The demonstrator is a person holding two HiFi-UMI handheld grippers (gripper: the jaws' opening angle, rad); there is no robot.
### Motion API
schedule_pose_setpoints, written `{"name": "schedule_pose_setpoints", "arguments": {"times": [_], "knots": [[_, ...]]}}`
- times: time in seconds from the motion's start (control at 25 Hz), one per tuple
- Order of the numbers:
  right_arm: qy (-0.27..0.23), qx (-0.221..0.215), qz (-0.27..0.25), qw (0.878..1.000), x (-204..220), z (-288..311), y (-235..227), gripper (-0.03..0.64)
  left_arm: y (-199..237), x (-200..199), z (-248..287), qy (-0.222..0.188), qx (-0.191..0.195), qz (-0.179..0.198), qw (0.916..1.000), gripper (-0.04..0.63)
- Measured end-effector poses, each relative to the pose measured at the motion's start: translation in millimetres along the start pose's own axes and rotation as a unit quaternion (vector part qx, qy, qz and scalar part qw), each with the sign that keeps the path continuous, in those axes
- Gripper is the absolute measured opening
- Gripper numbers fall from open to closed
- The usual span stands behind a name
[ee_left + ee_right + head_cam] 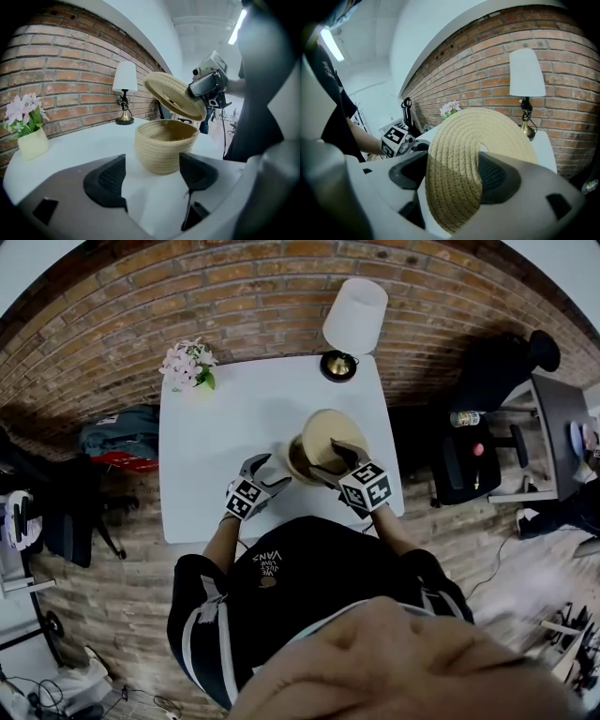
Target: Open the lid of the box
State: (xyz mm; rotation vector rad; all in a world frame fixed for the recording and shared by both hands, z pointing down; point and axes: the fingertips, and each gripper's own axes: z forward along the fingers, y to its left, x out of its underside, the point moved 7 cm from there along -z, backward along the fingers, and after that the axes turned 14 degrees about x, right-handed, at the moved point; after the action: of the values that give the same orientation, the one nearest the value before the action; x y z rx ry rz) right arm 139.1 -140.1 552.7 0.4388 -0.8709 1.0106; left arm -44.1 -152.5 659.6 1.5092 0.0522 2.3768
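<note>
The right gripper [454,172] clamps the woven lid [474,140], held tilted just above the box [164,145]; the lid's rim runs between its jaws; the left gripper [152,177], jaws apart and empty, faces the box, just beside it.

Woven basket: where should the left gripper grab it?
Probably pinch the woven basket wall at its near rim, one jaw inside, from above on the left gripper's side: the right gripper holds the woven lid tilted clear of it.
</note>
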Motion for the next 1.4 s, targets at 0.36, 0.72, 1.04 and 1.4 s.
{"name": "schedule_pose_setpoints", "arguments": {"times": [0.36, 0.72, 1.04, 1.4], "knots": [[-0.055, 0.032, 0.057, 0.996, -9, -19, -4, 0.325, 11, -31, -43, -0.067, -0.078, 0.003, 0.9947, 0.362], [-0.091, 0.051, 0.094, 0.99, -4, -36, -5, 0.325, 1, -70, -60, -0.12, -0.073, 0.027, 0.9898, 0.312], [-0.11, 0.073, 0.127, 0.983, 6, -47, -6, 0.325, -13, -95, -75, -0.159, -0.074, 0.047, 0.9834, 0.213], [-0.126, 0.093, 0.162, 0.974, 15, -56, -2, 0.325, -25, -107, -88, -0.186, -0.07, 0.051, 0.9786, 0.085]]}}
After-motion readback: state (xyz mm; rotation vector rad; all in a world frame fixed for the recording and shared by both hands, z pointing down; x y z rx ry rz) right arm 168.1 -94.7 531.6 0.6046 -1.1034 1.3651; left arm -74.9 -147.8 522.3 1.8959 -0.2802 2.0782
